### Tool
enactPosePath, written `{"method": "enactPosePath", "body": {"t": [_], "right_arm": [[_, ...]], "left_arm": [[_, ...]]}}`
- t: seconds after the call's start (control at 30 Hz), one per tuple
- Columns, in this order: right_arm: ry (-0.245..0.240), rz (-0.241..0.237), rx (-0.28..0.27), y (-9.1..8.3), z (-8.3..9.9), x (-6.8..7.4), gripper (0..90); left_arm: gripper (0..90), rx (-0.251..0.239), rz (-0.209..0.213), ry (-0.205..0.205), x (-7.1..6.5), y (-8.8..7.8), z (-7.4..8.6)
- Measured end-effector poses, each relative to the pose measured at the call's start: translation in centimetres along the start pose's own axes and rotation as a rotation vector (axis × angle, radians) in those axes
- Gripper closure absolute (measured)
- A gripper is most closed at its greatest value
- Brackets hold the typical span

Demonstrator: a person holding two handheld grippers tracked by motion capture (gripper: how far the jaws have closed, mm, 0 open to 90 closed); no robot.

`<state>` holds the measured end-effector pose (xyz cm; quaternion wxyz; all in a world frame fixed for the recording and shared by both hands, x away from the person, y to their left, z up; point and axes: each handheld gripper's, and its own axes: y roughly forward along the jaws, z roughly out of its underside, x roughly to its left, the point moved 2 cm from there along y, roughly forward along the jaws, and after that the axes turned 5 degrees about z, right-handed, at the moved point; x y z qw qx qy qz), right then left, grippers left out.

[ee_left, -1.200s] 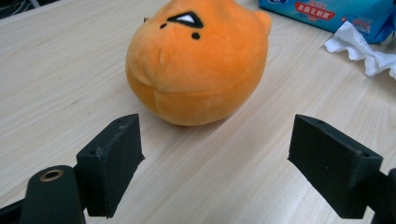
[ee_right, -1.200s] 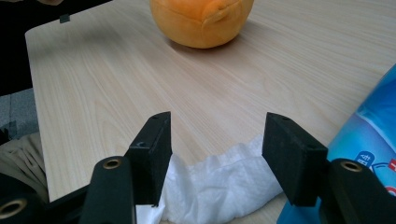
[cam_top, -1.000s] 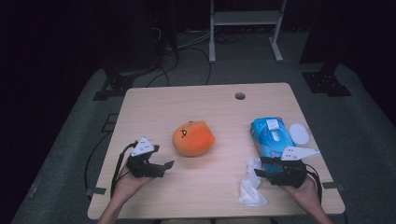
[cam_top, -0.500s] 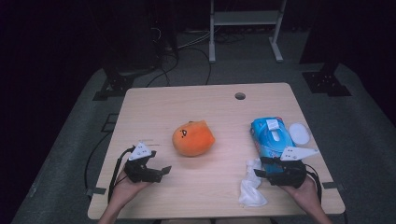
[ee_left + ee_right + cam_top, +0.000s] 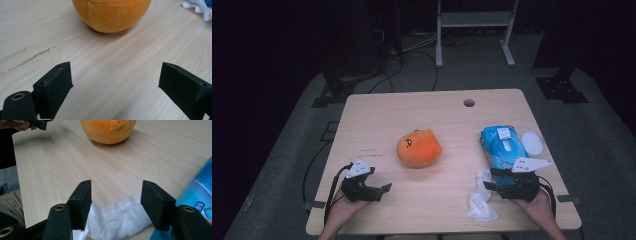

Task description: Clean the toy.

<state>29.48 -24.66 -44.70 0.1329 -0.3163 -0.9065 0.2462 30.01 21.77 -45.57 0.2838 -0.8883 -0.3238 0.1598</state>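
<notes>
An orange plush toy point(image 5: 419, 148) point(image 5: 112, 15) point(image 5: 108, 130) lies mid-table. My left gripper point(image 5: 384, 189) point(image 5: 116, 75) rests near the front left edge and points at the toy from a short way off. Its jaws have just been opening and are open, with bare wood between them. At the front right, my right gripper point(image 5: 489, 186) point(image 5: 116, 192) is open over a crumpled white tissue point(image 5: 482, 202) point(image 5: 117, 220). The tissue lies on the table between the jaws. A blue wipes pack point(image 5: 502, 147) point(image 5: 200, 192) lies just beside that gripper.
A small white round lid point(image 5: 532, 142) sits right of the wipes pack. The wooden table point(image 5: 437, 107) has a cable hole point(image 5: 469, 103) near its far edge. Beyond the table are a dark floor, cables and a white metal stand point(image 5: 472, 20).
My left gripper has moved a little toward the near edge and lower, and its jaws look slightly wider. The right gripper, tissue, pack and toy are where they were.
</notes>
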Motion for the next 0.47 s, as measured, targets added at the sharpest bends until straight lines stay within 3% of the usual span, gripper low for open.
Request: {"method": "enactPosePath", "body": {"t": [0.47], "right_arm": [[-0.01,0.001,0.002,0.09,0.04,0.1,40.7]], "left_arm": [[9.7,0.015,-0.01,-0.019,0.05,0.33,0.96]]}}
